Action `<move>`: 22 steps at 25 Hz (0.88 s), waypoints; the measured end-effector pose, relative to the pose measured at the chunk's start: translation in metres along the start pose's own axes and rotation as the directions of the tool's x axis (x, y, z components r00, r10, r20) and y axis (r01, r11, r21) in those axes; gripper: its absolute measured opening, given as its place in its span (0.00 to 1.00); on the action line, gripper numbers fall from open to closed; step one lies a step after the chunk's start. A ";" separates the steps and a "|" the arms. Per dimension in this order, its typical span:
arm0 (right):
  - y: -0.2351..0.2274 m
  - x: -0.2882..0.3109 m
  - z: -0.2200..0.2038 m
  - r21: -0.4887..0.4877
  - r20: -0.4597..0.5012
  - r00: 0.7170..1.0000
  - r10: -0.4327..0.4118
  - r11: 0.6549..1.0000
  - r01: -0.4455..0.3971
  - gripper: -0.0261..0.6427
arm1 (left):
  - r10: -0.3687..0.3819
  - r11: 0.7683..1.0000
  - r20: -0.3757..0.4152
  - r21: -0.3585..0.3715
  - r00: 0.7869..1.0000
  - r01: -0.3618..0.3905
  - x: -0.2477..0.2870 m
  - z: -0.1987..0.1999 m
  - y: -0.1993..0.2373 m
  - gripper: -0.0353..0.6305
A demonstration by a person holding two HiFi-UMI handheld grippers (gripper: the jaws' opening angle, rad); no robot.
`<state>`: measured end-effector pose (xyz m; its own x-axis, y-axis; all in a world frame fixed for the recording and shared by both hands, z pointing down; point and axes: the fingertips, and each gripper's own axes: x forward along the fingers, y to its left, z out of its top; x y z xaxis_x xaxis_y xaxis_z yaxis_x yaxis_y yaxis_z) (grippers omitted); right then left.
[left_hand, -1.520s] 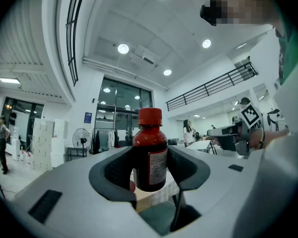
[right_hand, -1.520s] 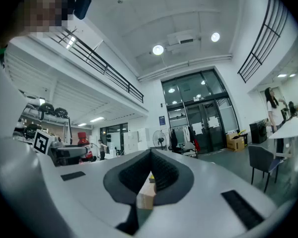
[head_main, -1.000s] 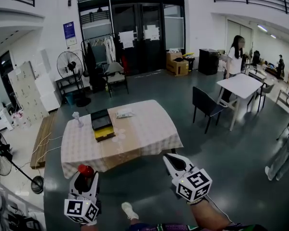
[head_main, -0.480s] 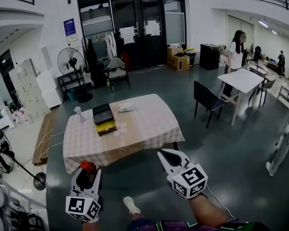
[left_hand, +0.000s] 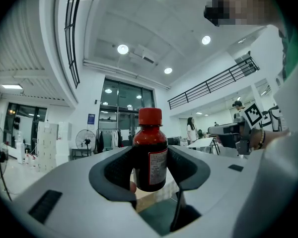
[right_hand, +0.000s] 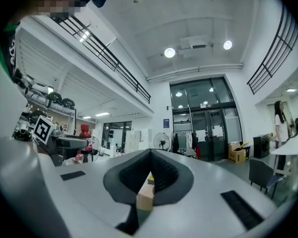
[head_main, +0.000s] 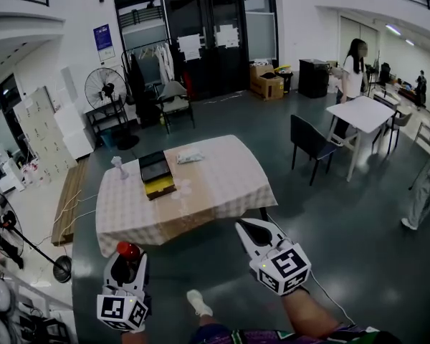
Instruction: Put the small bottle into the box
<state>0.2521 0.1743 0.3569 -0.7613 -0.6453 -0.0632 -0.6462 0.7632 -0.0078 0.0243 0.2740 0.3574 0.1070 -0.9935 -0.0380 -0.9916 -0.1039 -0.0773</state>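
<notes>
Where the pads of the left gripper (left_hand: 149, 168) closed in from both sides, the small bottle (left_hand: 150, 150) was held upright by its dark body, with the red cap and shoulders standing clear above the jaws. The right gripper (right_hand: 150, 175) was drawn fully together, with nothing caught between its pads. Over the last second little was altered: the bottle was kept clamped in the same pose, both grippers were kept low and close to the body, and the table (head_main: 222, 199) was shifted only slightly in the head view. From this the carry was judged to be under way but the delivery not begun, since the bottle was well apart from the table across open floor. On the checked cloth the box (head_main: 153, 169) was seen lying open towards the table's left side, dark inside, with a yellow part at its near end. Whether anything lay in it could not be told at that range. A pale packet (head_main: 190, 156) was set just beyond it, and a small clear object (head_main: 118, 168) near the left edge.
</notes>
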 end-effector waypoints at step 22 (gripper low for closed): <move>-0.037 0.136 -0.011 0.087 -0.002 1.000 0.001 0.996 -0.001 0.05 | 0.011 0.998 -0.010 -0.062 1.000 -0.012 0.108 -0.024 0.102 0.40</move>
<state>0.1719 0.0584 0.3595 -0.7622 -0.6444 -0.0612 -0.6384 0.7639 -0.0941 -0.0670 0.1550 0.3693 0.0951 -0.9951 -0.0285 -0.9954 -0.0947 -0.0145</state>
